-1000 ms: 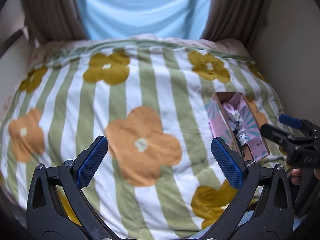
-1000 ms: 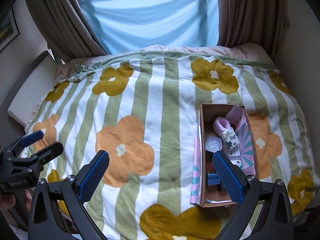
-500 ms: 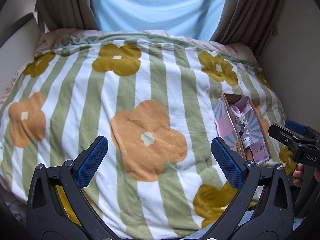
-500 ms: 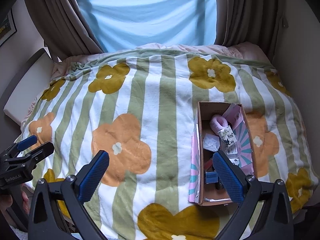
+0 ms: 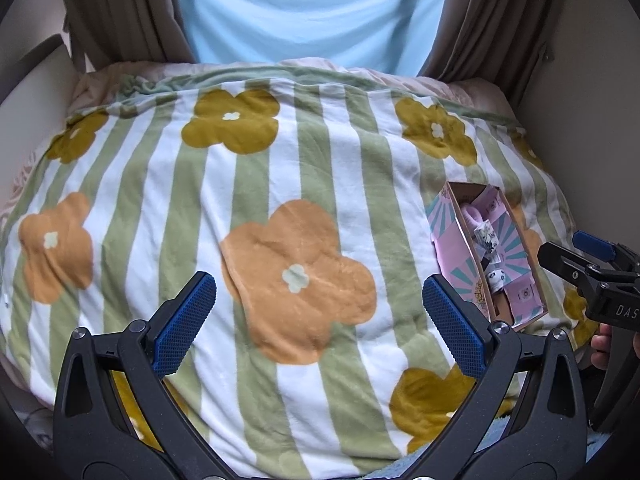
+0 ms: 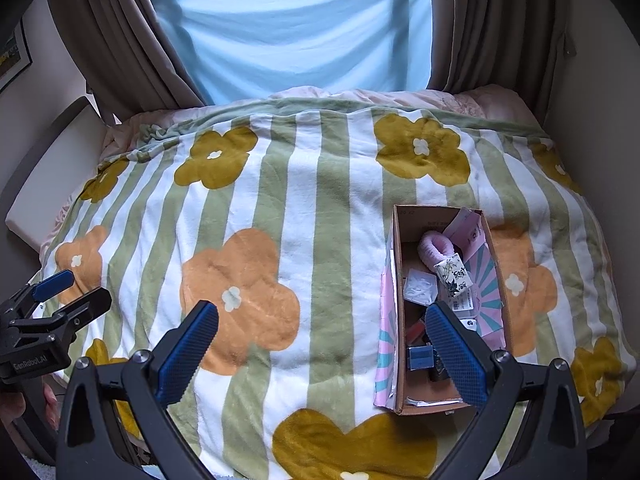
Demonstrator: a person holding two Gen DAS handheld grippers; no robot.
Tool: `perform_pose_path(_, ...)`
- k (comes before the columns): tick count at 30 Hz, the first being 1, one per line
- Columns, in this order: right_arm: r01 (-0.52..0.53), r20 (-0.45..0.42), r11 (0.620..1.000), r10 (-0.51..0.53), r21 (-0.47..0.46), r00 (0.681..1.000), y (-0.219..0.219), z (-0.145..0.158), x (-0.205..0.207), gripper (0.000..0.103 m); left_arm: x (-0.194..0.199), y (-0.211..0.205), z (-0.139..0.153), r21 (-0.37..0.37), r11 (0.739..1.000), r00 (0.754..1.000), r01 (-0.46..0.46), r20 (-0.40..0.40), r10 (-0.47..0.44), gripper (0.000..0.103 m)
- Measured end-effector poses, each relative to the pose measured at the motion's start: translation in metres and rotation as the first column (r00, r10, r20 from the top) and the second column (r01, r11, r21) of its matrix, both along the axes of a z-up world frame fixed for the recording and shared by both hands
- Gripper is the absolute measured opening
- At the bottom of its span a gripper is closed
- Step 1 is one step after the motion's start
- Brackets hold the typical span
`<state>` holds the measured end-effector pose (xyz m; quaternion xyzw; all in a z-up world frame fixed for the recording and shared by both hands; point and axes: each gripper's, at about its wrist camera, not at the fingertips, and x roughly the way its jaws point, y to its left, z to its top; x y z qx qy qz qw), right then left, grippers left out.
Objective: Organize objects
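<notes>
An open cardboard box [image 6: 400, 264] with pink and teal flaps lies on the right side of a striped flower blanket [image 6: 280, 216]; it also shows in the left wrist view [image 5: 456, 248]. It holds a fluffy pink item [image 6: 434, 246], a small white patterned box [image 6: 454, 276], a clear packet [image 6: 418, 288] and a blue piece [image 6: 420, 357]. My right gripper [image 6: 322, 344] is open and empty above the blanket, left of the box. My left gripper [image 5: 320, 320] is open and empty over the orange flower.
A blue sheet [image 6: 296, 32] hangs between brown curtains [image 6: 120, 40] behind the bed. Walls close in on the right [image 6: 600, 80]. A cream bed frame edge [image 6: 48, 184] runs along the left. Each gripper shows at the edge of the other's view.
Both grippers have pulled back and up, so more of the bed and curtains shows. The box and its contents have not moved. Both grippers stay open.
</notes>
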<state>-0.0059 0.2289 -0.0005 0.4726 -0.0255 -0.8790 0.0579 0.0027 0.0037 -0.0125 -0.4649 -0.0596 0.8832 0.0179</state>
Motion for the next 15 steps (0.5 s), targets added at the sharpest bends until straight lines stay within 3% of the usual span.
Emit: perform_pose_path(15,0.002,0.002,1.000,-0.002,-0.001,1.000,0.0004,0.0000,-0.0040,0.103,-0.0035,0.0040,0.0009,-0.017,1.000,1.000,0.005,-0.005,-0.005,0.103)
